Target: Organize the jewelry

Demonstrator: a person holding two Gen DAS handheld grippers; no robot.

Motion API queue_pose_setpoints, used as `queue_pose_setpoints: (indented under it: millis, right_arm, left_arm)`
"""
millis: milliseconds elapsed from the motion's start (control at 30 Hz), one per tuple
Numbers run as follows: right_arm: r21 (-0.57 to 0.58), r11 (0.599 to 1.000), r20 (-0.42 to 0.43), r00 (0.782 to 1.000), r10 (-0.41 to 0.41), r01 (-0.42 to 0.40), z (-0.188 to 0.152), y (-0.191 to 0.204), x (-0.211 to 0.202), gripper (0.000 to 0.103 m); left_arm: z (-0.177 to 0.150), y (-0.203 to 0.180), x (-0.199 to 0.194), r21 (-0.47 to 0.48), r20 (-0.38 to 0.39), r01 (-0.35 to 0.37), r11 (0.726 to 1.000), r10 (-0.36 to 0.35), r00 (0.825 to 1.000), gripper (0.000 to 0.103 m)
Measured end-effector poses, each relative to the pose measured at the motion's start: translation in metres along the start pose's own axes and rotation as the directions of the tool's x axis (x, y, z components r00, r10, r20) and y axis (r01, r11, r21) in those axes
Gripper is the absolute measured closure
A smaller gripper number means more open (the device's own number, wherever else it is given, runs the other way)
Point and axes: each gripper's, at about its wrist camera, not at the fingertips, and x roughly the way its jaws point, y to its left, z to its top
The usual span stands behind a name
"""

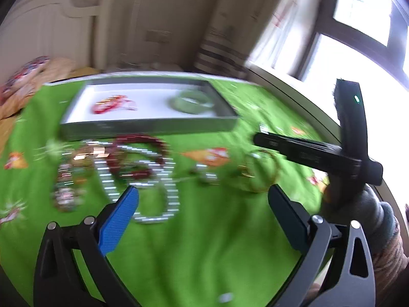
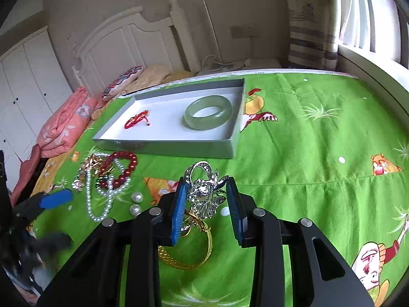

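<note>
Firstly, in the left wrist view, which is blurred by motion, the left tongs (image 1: 202, 194) are standing wide open and are holding nothing. They are hanging over the green cloth (image 1: 204, 243), on the near side of the grey tray (image 1: 148, 128). Just before the tray's near wall a heap of jewelry is lying: a dark red bead bracelet (image 1: 143, 151) and a pearl necklace (image 1: 158, 192) are crossing each other there. Inside the tray, a red cord ornament (image 1: 112, 105) is resting toward its left end and a pale green bangle (image 1: 194, 101) toward its right end. To the right of the tray, the right tongs (image 1: 301, 151) are showing as a dark bar; from this view I cannot tell how they are standing.

Next, in the right wrist view, the right tongs (image 2: 204, 192) are partly closed around a silver brooch (image 2: 204, 189); the left pad is touching it, but whether the right pad is pressing it I cannot tell. A gold bracelet (image 2: 202, 245) is lying beneath, between the fingers, near the tray (image 2: 168, 144). The green bangle (image 2: 208, 112) and the red cord ornament (image 2: 136, 120) are lying apart inside the tray. Left of the tray's near corner, the red bead bracelet (image 2: 122, 168) and the pearl necklace (image 2: 102, 202) are lying tangled, with two loose pearls (image 2: 136, 202) just beside them. The blue pad of the left tongs (image 2: 56, 200) is showing at the left edge.
</note>
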Motion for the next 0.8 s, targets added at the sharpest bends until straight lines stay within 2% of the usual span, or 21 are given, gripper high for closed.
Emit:
queue_pose_setpoints:
  millis: [100,200,233,300,367,467,733,800]
  right_arm:
    - [0.004,0.999,0.004,0.999,0.04,-0.04,-0.003,-0.001,-0.006,0.07]
    - [0.021,0.997,0.012,0.997,0.08,-0.08,-0.006,-0.005,-0.011,0.07]
    - [0.025,0.995,0.015,0.995,0.099,-0.099,-0.006,-0.006,-0.013,0.07]
    - [0.018,0.992,0.021,0.992,0.121,-0.122,-0.007,-0.006,-0.015,0.07]
    - [0.005,0.99,0.025,0.99,0.138,-0.139,-0.008,-0.004,-0.016,0.07]
    - [-0.015,0.986,0.03,0.986,0.167,-0.166,-0.01,-0.002,-0.02,0.07]
    - [-0.053,0.976,0.02,0.977,0.211,-0.21,-0.015,0.005,-0.025,0.07]
    - [-0.059,0.975,0.017,0.977,0.213,-0.212,-0.016,0.007,-0.025,0.07]
  left_arm:
    - [0.002,-0.021,0.017,0.04,-0.039,0.035,0.999,-0.034,0.999,0.003]
    - [0.001,-0.036,0.035,0.09,-0.068,0.023,0.996,-0.017,0.998,0.004]
    - [0.0,-0.038,0.038,0.094,-0.075,0.023,0.995,-0.016,0.997,0.007]
    - [0.0,-0.041,0.048,0.092,-0.098,0.034,0.995,-0.025,0.995,0.022]
    - [0.001,-0.041,0.055,0.087,-0.107,0.051,0.995,-0.041,0.993,0.028]
    - [0.003,-0.039,0.061,0.091,-0.115,0.057,0.994,-0.046,0.992,0.03]
    - [0.007,-0.044,0.075,0.128,-0.141,0.079,0.989,-0.06,0.988,0.045]
    - [0.009,-0.046,0.079,0.14,-0.157,0.084,0.987,-0.061,0.986,0.057]
